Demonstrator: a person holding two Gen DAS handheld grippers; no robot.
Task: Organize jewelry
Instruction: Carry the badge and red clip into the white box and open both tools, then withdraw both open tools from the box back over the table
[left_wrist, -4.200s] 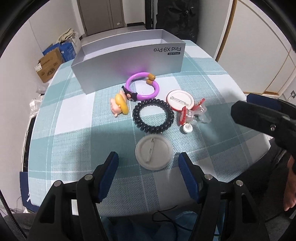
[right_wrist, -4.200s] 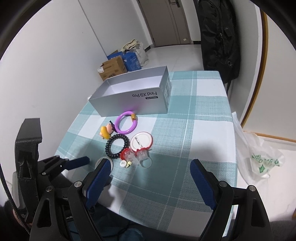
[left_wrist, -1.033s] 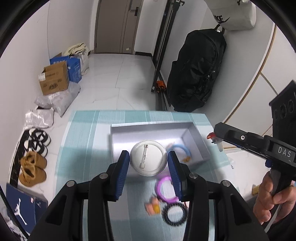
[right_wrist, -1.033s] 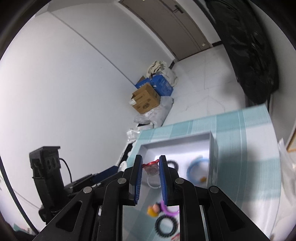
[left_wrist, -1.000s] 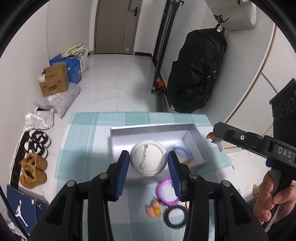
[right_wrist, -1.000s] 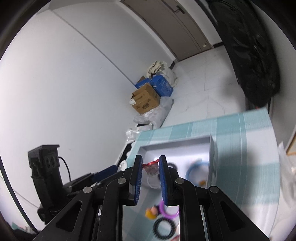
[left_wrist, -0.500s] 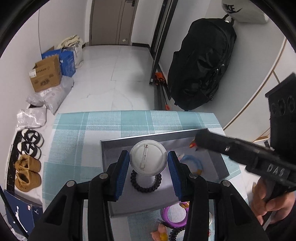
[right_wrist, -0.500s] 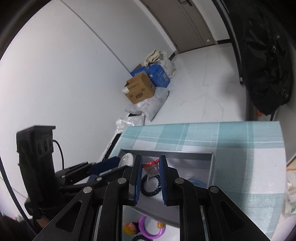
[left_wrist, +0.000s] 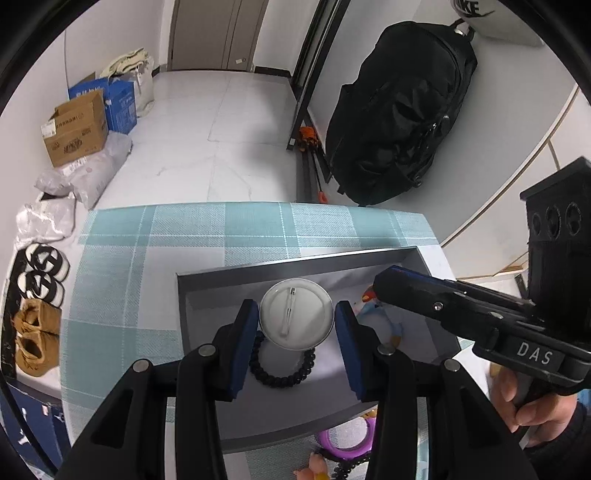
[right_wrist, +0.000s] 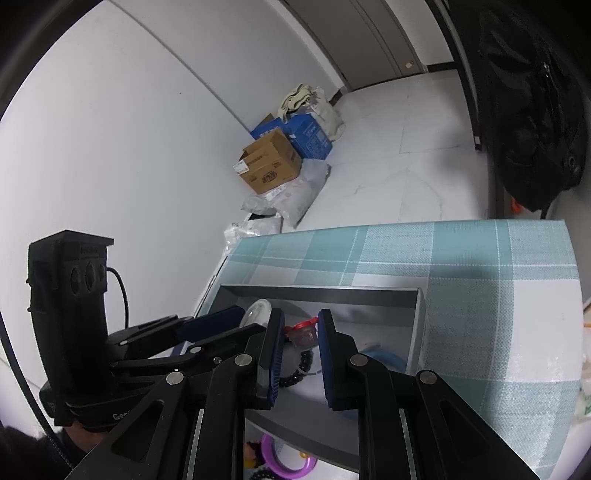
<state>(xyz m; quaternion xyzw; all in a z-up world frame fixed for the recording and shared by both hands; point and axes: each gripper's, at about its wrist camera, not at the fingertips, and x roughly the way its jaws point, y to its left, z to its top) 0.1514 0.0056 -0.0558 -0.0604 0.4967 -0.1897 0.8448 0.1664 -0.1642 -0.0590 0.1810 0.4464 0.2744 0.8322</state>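
- both grippers have come down over the grey box (left_wrist: 424, 258) since a second ago; the box now fills the lower half of both wrist views, where before it sat small and further off.
- a black bead bracelet (left_wrist: 282, 373) shows on the box floor now; a second ago it was not visible there. a blue ring (left_wrist: 393, 325) lies at the box's right end, as before.
- meaning, as a guess: both held pieces are at the drop point, release is the step in hand, and the load is about done for these two.
- left gripper (left_wrist: 297, 325): blue pads clamped on the white round badge (left_wrist: 295, 314), pin side facing the camera, edge to edge between the pads. no change in grip.
- badge hangs inside the box outline, above the bead bracelet, nearer the far wall.
- right gripper (right_wrist: 299, 338): jaws are opening; the red-and-clear clip (right_wrist: 303, 332) sits between them, pads look close against it yet, so contact is not clearly broken.
- clip is over the box interior, between the badge on the left and the blue ring (right_wrist: 380, 358) on the right.
- leftover on the checked tablecloth (left_wrist: 147, 266) near the box's front wall: purple ring (left_wrist: 343, 441) plus a small pink-yellow charm (left_wrist: 314, 467), half cut off by the frame.
- a hand (left_wrist: 517, 402) grips the right tool's handle at the left view's right edge.
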